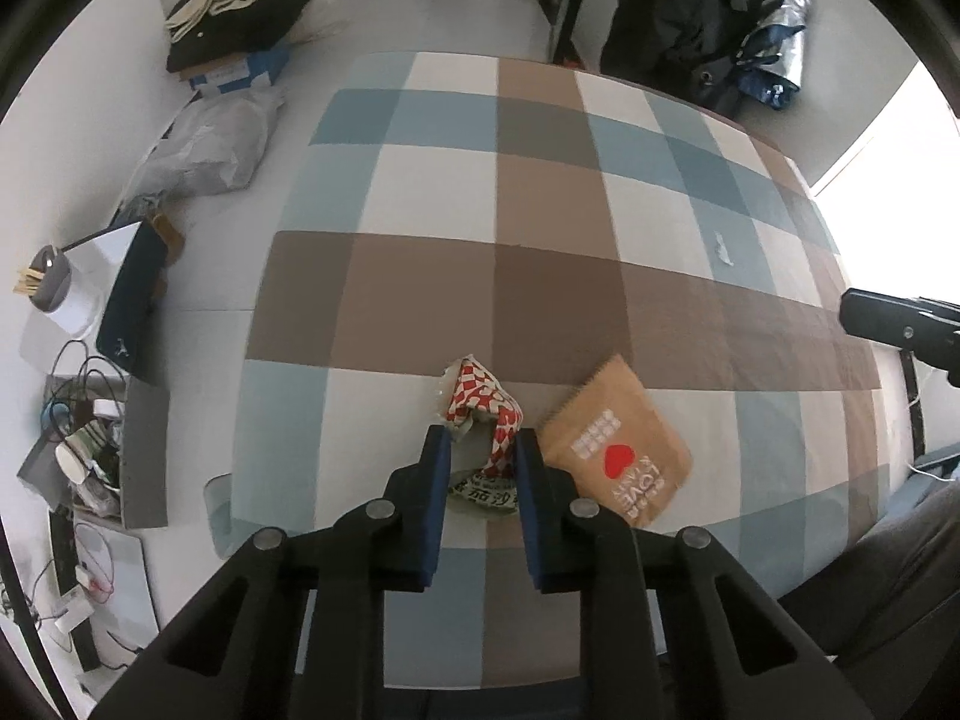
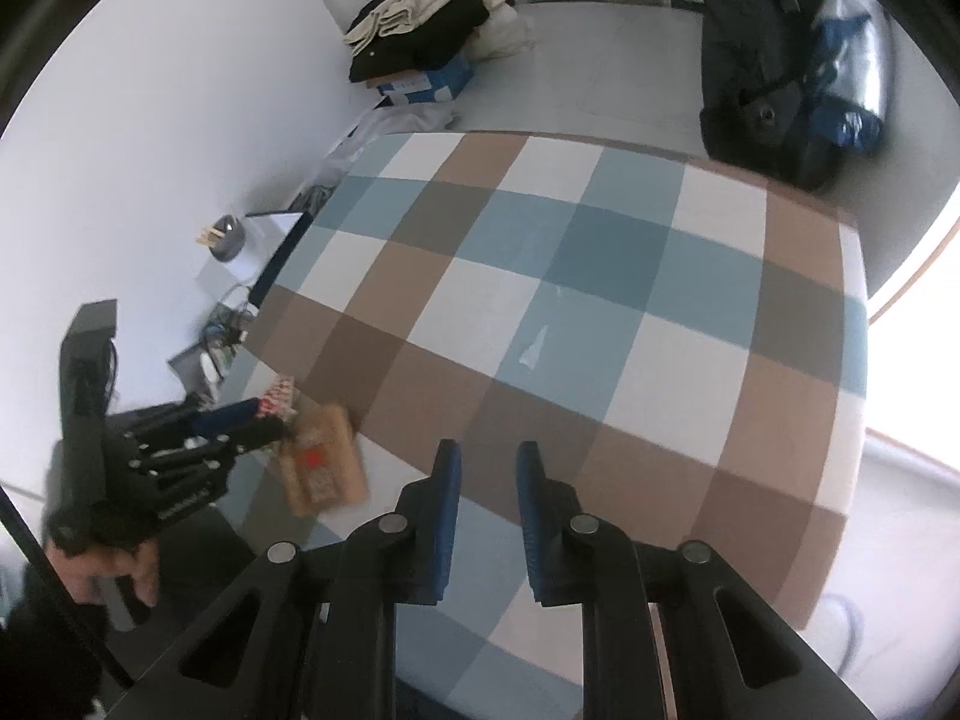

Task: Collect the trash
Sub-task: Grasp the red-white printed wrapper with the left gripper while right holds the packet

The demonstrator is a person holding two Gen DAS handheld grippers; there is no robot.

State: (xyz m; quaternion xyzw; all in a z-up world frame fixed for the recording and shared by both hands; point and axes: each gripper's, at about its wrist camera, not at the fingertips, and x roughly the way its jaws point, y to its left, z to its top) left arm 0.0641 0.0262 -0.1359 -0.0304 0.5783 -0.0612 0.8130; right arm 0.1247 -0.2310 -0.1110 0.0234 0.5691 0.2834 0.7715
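A crumpled red-and-white snack wrapper (image 1: 480, 402) sits between the blue pads of my left gripper (image 1: 480, 450), which is shut on it just above the checked cloth (image 1: 540, 180). In the right wrist view the same wrapper (image 2: 279, 396) pokes out of the left gripper (image 2: 264, 414). A flat brown pouch with a red heart (image 1: 618, 456) lies on the cloth beside it, touching the right finger. A small clear plastic scrap (image 2: 534, 348) lies further out. My right gripper (image 2: 489, 462) hovers over the cloth, its jaws a narrow gap apart with nothing between them.
Beyond the cloth's far left corner, clothes are piled on a blue box (image 1: 240, 12) next to a plastic bag (image 1: 204, 150). Dark bags (image 1: 702, 18) stand at the far right. Cables and clutter (image 1: 78, 420) crowd the left floor. A hand (image 2: 120, 570) holds the left gripper.
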